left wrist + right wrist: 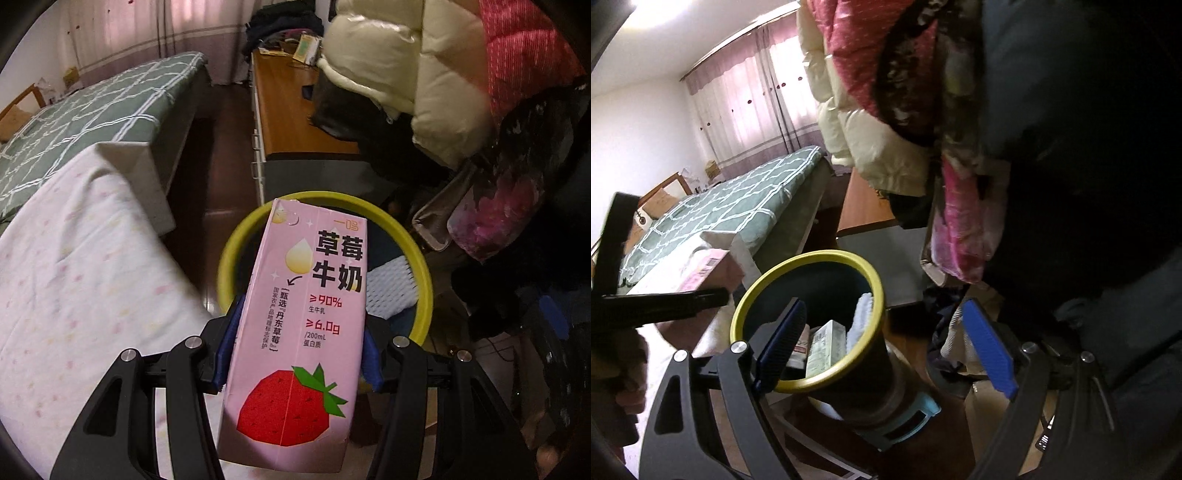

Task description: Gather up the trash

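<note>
A pink strawberry milk carton [295, 332] stands upright between the blue pads of my left gripper [301, 332], which is shut on it. Its top reaches over the near rim of a dark bin with a yellow-green rim [421, 258]. White foam netting [391, 291] lies inside the bin. In the right wrist view my right gripper [884, 306] hangs open over the same bin [871, 280], with nothing between its pads. Small boxes [827, 347] and the foam [860, 317] lie in the bin. The carton [705, 269] and the black left gripper [665, 302] show at the left.
A bed with a green checked cover [92, 110] and a white quilt [81, 277] lie to the left. A wooden desk [288, 110] runs behind the bin. Puffy coats [424, 74] and dark clothes hang close on the right. The bin stands on a light blue stool [905, 424].
</note>
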